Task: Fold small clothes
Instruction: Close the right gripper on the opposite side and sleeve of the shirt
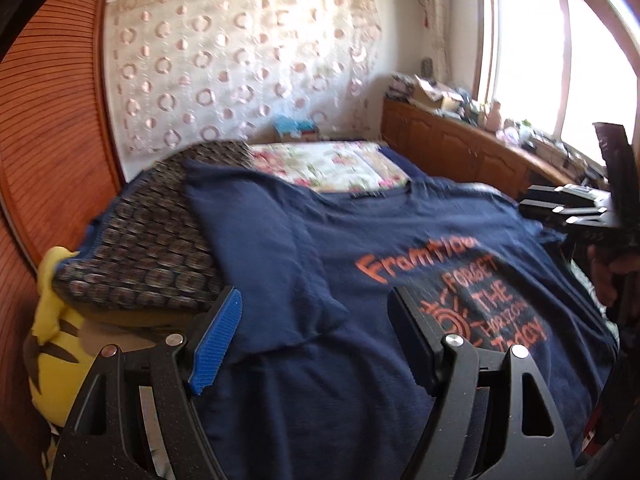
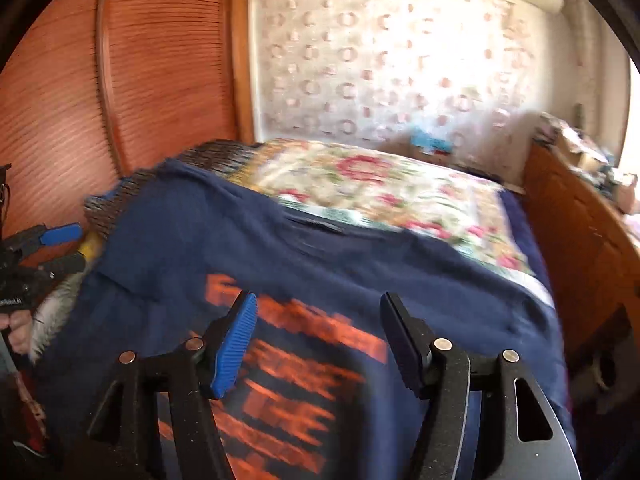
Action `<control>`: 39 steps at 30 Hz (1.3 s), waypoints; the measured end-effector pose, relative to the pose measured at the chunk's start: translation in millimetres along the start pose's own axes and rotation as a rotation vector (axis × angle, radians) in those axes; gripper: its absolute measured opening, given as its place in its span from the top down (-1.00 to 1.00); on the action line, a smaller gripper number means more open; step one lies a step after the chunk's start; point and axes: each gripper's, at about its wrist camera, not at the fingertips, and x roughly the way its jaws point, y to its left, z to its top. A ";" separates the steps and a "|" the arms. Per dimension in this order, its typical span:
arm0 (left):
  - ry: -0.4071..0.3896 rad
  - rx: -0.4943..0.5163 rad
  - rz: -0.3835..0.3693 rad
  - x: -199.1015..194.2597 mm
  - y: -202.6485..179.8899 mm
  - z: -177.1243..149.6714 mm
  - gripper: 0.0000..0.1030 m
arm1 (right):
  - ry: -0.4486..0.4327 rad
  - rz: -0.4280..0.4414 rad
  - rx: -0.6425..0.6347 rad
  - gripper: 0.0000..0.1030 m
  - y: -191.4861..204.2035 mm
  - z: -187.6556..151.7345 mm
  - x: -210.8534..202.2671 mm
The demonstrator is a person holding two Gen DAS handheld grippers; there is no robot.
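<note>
A navy T-shirt [image 1: 320, 240] with orange lettering lies spread front up on the bed, its collar toward the far wall. My left gripper [image 1: 316, 300] hovers open over the shirt's left sleeve and side, with nothing between its blue pad and its black pad. It shows again at the left edge of the right wrist view as the left gripper [image 2: 66, 250]. My right gripper [image 2: 319, 300] is open above the blurred orange print of the T-shirt [image 2: 360, 272], and its jaws are empty. From the left wrist view the right gripper [image 1: 560, 204] sits at the shirt's right edge.
A dark patterned cloth [image 1: 152, 240] lies under the shirt's left side, above a yellow plush toy [image 1: 60, 340]. A floral quilt [image 1: 332, 164] covers the far bed. A cluttered wooden cabinet [image 1: 460, 144] runs along the right under the window. A louvred wooden door [image 1: 52, 120] stands at left.
</note>
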 end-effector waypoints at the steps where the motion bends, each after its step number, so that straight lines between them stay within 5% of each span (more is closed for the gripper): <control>1: 0.016 0.007 -0.006 6.7 -4.1 -1.0 -0.48 | 0.007 -0.014 0.010 -0.28 -6.6 -6.1 -4.3; 13: 0.150 0.070 -0.041 58.6 -31.7 -1.6 -0.48 | 0.111 -0.217 0.215 -0.28 -96.0 -84.6 -49.0; 25: 0.239 0.108 -0.002 84.1 -43.7 -9.0 -0.49 | 0.161 -0.193 0.370 -0.22 -115.7 -106.9 -61.7; 36: 0.257 0.077 -0.013 90.8 -38.7 -7.0 -0.67 | 0.201 -0.180 0.337 -0.17 -141.0 -95.3 -48.3; 39: 0.260 0.074 -0.013 91.6 -38.2 -7.3 -0.70 | 0.211 -0.189 0.332 0.09 -145.6 -92.9 -38.9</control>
